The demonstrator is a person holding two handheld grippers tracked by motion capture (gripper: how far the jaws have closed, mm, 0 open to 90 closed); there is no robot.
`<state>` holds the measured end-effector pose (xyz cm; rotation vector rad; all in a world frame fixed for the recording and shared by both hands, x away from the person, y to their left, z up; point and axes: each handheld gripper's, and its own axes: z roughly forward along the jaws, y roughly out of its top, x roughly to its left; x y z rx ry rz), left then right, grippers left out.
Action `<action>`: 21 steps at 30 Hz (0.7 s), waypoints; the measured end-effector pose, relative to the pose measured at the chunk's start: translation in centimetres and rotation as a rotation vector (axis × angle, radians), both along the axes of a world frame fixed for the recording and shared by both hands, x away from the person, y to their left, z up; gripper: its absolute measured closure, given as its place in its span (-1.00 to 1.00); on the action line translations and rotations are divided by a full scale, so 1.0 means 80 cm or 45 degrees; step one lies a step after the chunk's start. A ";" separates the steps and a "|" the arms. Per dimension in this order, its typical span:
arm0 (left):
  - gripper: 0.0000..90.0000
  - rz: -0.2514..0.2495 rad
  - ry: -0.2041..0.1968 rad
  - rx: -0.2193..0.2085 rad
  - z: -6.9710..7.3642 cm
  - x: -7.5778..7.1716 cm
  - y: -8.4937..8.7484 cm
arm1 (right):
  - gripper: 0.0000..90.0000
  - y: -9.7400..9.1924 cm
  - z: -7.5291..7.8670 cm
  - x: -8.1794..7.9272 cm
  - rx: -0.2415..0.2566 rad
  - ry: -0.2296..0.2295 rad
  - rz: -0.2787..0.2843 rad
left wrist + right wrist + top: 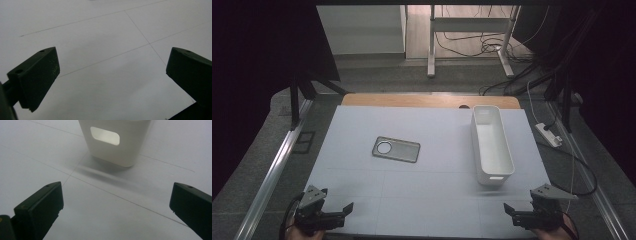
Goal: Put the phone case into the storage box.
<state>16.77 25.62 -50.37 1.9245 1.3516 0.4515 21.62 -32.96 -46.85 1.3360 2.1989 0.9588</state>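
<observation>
left gripper (343,210): released, nothing held, phone case (396,149) well ahead | right gripper (511,211): released, white bin (491,144) near, ahead | both on worktop (427,200)

Left gripper (346,207): black body, grey three-cornered plate on top with small holes, black cable looping off rear. Two black jaws, blocky, wedge-shaped, faces flat and matte; in left gripper view each jaw carries recessed screw holes on upper face, faint pale scuffs on inner face of one jaw.

Right gripper (508,209): same build; black housing, grey three-cornered plate on top, black wedge jaws. Right gripper view: screw holes on upper faces, small chip at one jaw's lower corner.
</observation>
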 end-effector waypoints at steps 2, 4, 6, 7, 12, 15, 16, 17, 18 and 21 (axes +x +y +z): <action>-1.00 0.003 0.005 -0.005 0.000 0.000 0.000 | -1.00 0.000 0.000 0.000 0.001 -0.001 0.001; -1.00 -0.001 0.016 -0.034 0.000 0.001 0.001 | -1.00 0.000 0.000 0.000 0.004 -0.001 0.002; -1.00 -0.007 0.016 -0.044 0.002 0.003 0.001 | -1.00 0.000 0.000 0.000 0.004 0.001 0.000; -1.00 -0.006 0.010 -0.036 0.003 0.004 0.000 | -1.00 0.000 0.000 0.000 0.005 0.003 0.001; -1.00 -0.025 -0.002 -0.052 0.008 0.011 0.001 | -1.00 0.000 0.000 0.001 0.003 0.005 -0.003; -1.00 -0.047 0.008 -0.067 0.010 0.016 -0.001 | -1.00 0.000 0.000 0.000 0.001 0.002 -0.006; -1.00 -0.053 0.011 -0.068 0.010 0.018 -0.001 | -1.00 0.000 0.000 0.000 0.001 0.003 -0.005; -1.00 -0.056 0.014 -0.067 0.011 0.019 -0.002 | -1.00 0.000 0.000 0.000 0.000 0.004 -0.005; -1.00 -0.056 0.014 -0.067 0.011 0.019 -0.002 | -1.00 0.000 0.000 0.000 0.000 0.004 -0.005; -1.00 -0.077 0.029 -0.062 0.012 0.025 -0.005 | -1.00 0.000 0.000 0.000 0.004 -0.001 -0.006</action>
